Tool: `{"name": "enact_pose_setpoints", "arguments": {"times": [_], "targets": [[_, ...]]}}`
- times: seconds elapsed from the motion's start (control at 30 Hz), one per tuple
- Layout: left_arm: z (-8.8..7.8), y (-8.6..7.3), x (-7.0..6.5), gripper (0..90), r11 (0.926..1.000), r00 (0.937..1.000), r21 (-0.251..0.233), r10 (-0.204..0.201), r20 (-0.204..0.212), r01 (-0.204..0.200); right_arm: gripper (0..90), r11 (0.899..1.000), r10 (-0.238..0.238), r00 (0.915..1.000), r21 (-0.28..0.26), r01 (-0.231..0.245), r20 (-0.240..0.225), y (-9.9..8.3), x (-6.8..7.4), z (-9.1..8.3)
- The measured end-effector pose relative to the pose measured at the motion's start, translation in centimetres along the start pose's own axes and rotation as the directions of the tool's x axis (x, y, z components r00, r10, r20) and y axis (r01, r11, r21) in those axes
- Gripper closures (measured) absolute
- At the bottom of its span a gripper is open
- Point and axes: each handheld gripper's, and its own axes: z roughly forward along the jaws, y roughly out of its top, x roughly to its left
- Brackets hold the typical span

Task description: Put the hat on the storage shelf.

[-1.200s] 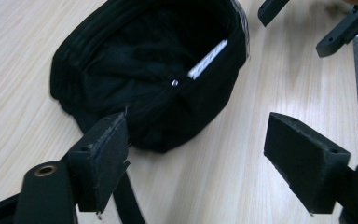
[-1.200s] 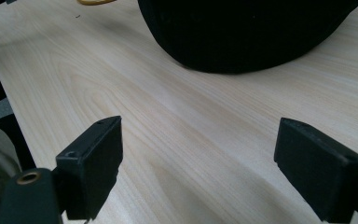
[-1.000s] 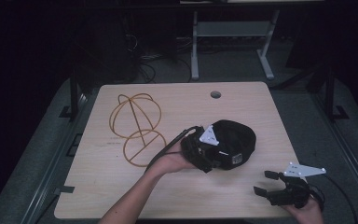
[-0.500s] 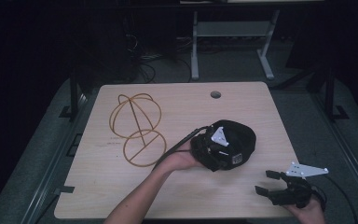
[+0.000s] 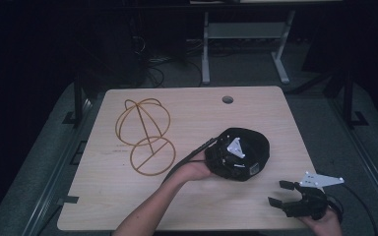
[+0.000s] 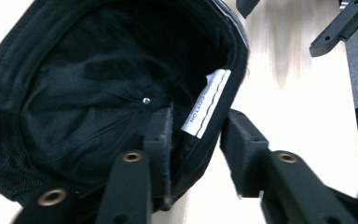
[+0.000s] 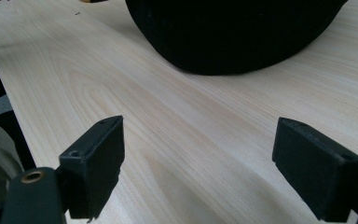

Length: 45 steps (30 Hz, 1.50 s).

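A black hat (image 5: 258, 142) lies upside down on the right half of the wooden table (image 5: 123, 196), and in the left gripper view the hat (image 6: 84, 93) shows its lining and a white label (image 6: 207, 105). My left gripper (image 6: 196, 126) has just been closing over the hat's rim, one jaw inside and one outside, the outer pad a sliver short of the cloth. From above, my left gripper (image 5: 242, 161) sits in the hat under its grey plate. My right gripper (image 5: 279, 192) rests open at the table's near right corner, nothing between the fingers. The right gripper (image 7: 200, 135) faces the hat (image 7: 233, 32).
A gold wire hat stand (image 5: 145, 137) lies on the table's left half. A round cable hole (image 5: 227, 100) sits near the far edge. Dark floor, cables and a metal frame (image 5: 246, 34) lie beyond the table.
The left hand and gripper have pushed a little to the right, deeper into the hat, and the hat has shifted slightly with them. The right gripper has stayed put.
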Motion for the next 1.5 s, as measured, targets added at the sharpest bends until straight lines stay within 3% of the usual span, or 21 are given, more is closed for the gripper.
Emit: {"name": "enact_pose_setpoints", "arguments": {"times": [0.07,0.17,0.3,0.47,0.63,0.87,0.9,0.93,0.97,1.03,1.07,1.17,1.23,1.5], "targets": [[0.0,-0.1,0.1,73.9,1.0,0.9999,-0.005,-0.005,0.013,0.005,16.9,1.0,-0.006,1.0,0.007,0.006,0.002,0.1,0.0,0.0],[0.0,-0.2,0.0,77.5,0.9998,0.9996,-0.015,-0.014,0.023,0.015,17.1,1.0,-0.002,1.0,-0.012,0.002,-0.001,0.2,0.0,-0.1],[-0.4,-0.1,0.0,79.6,0.9994,0.9993,-0.028,-0.02,0.03,0.021,18.8,0.999,0.008,0.9999,-0.042,-0.008,-0.011,0.4,0.2,-0.2],[-1.8,0.0,0.4,80.2,0.9943,0.997,-0.091,-0.052,0.057,0.057,20.7,0.997,-0.013,0.9997,-0.075,0.011,-0.021,0.9,0.9,-0.3],[-3.0,0.4,0.4,80.2,0.9896,0.9967,-0.125,-0.064,0.049,0.07,20.7,0.994,-0.022,0.9994,-0.112,0.018,-0.028,1.5,1.3,-0.3],[-6.0,1.5,0.9,80.5,0.9699,0.9927,-0.217,-0.098,0.071,0.111,21.2,0.986,-0.056,0.998,-0.162,0.05,-0.029,3.2,2.1,-0.1],[-6.0,1.5,0.9,80.5,0.9699,0.9927,-0.217,-0.098,0.071,0.111,21.2,0.986,-0.056,0.998,-0.162,0.05,-0.029,3.2,2.1,-0.1],[-6.4,1.6,1.0,80.5,0.9647,0.9918,-0.236,-0.102,0.077,0.118,21.0,0.982,-0.067,0.9975,-0.178,0.061,-0.025,3.7,2.2,0.0],[-7.3,1.7,1.2,80.6,0.953,0.9884,-0.269,-0.118,0.096,0.14,21.0,0.98,-0.071,0.9972,-0.187,0.066,-0.024,3.9,2.3,0.1],[-7.6,1.7,1.3,80.6,0.9487,0.987,-0.279,-0.126,0.1,0.149,20.6,0.977,-0.075,0.9968,-0.203,0.068,-0.027,4.3,2.4,0.3],[-8.1,1.6,1.5,80.6,0.9422,0.9854,-0.295,-0.134,0.105,0.16,20.1,0.975,-0.078,0.9965,-0.209,0.07,-0.029,4.5,2.5,0.4],[-8.4,1.6,1.5,80.5,0.9386,0.9849,-0.305,-0.132,0.112,0.161,19.5,0.97,-0.094,0.995,-0.228,0.084,-0.034,4.9,2.7,0.6],[-8.6,1.5,1.5,80.5,0.9324,0.9836,-0.321,-0.133,0.121,0.166,18.8,0.965,-0.097,0.9946,-0.248,0.086,-0.034,5.5,3.1,1.0],[-8.1,2.8,0.6,80.6,0.9296,0.9822,-0.339,-0.094,0.163,0.145,19.5,0.954,-0.105,0.9944,-0.284,0.097,-0.014,6.2,3.5,2.3]]}}
